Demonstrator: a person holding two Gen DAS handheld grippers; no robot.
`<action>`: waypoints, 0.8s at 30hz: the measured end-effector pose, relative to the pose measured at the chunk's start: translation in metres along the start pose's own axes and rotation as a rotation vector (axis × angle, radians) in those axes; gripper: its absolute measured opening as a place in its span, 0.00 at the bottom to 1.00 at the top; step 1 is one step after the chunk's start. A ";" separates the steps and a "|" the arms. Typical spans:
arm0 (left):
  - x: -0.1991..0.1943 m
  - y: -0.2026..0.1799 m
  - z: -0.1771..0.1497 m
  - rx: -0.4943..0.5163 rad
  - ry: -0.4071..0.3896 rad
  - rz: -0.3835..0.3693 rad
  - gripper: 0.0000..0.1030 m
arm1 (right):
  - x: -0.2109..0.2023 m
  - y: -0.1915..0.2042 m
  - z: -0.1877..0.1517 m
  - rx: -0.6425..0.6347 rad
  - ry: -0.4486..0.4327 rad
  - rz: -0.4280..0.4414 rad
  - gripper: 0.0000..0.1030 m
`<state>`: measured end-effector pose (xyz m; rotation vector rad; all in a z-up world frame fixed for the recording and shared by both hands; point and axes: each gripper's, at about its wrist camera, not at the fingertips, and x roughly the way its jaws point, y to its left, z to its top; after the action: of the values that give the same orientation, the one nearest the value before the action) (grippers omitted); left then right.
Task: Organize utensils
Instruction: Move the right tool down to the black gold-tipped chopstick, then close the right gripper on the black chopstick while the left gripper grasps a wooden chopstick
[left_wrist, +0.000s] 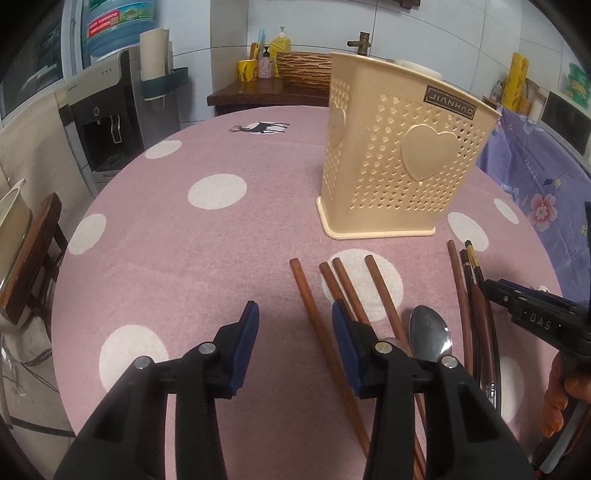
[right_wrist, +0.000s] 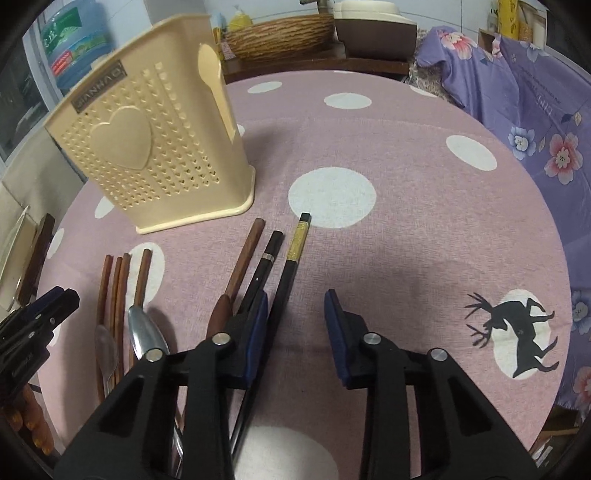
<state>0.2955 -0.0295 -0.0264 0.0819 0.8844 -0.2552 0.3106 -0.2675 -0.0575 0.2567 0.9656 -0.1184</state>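
Note:
A cream perforated utensil holder (left_wrist: 399, 155) (right_wrist: 147, 147) with a heart stands upright on the pink dotted tablecloth (left_wrist: 184, 258). Near it lie several brown chopsticks (left_wrist: 306, 295) (right_wrist: 118, 288), a metal spoon (left_wrist: 430, 332) (right_wrist: 142, 328), and further right a brown-handled utensil (right_wrist: 245, 254) and two black chopsticks (right_wrist: 295, 247). My left gripper (left_wrist: 295, 314) hangs open over the leftmost brown chopstick, which runs between its jaws untouched. My right gripper (right_wrist: 297, 299) is open too; the gold-banded black chopstick passes just inside its left pad (right_wrist: 258, 325).
A water dispenser (left_wrist: 107, 122) and a wooden chair (left_wrist: 33, 258) stand left of the table. A side table with a wicker basket (left_wrist: 303, 66) is behind it, and a purple floral cloth (right_wrist: 535, 110) lies to the right. A hand (left_wrist: 557, 398) holds the right gripper.

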 end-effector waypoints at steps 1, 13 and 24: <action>0.002 -0.001 0.000 0.003 0.002 0.003 0.40 | 0.001 0.003 0.001 -0.012 -0.002 -0.018 0.28; 0.022 -0.002 -0.003 0.028 0.060 0.031 0.40 | 0.001 -0.007 0.005 -0.027 0.001 -0.060 0.17; 0.040 -0.004 0.008 0.029 0.089 0.076 0.38 | 0.012 0.001 0.019 0.001 -0.003 -0.095 0.16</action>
<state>0.3248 -0.0427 -0.0521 0.1542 0.9645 -0.1942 0.3328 -0.2714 -0.0570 0.2114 0.9750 -0.2056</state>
